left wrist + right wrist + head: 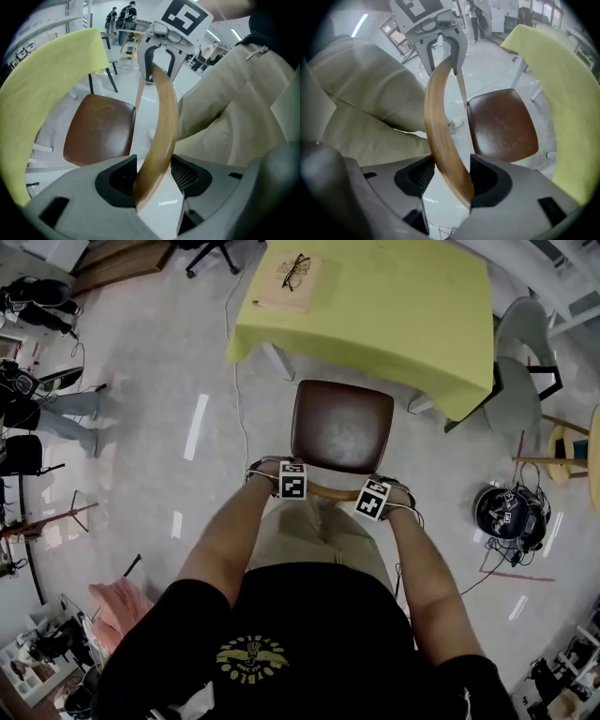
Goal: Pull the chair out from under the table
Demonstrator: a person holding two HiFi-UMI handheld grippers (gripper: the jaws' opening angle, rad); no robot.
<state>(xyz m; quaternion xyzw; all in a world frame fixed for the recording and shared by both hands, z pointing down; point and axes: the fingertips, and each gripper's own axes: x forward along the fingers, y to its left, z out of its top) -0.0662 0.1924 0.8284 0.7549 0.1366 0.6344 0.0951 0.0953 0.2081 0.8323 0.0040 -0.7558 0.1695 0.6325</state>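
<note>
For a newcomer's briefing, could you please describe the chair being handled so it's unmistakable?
Start at the yellow clothed table; off its near edge stands a chair with brown square seat and curved wooden backrest. Only it, not the grey chair at right, is clamped by the left tool and right tool.

the chair seat [341, 426] is brown, its backrest [164, 122] tan, the tablecloth [394, 306] yellow-green, marker cubes [292, 482] black-and-white.

Two tongs, low centre: left tongs [292, 486], right tongs [374, 502]. Three chairs: brown chair [341, 426] mid-frame, grey chair [514, 404] at right, office chair [211, 251] on the top edge. One table [403, 315] up top, bearing one pair of glasses [294, 270] and one book [281, 294]. One stool [562, 444] far right. One bystander [70, 413] at left. One black device [506, 510] on the floor at right.
</note>
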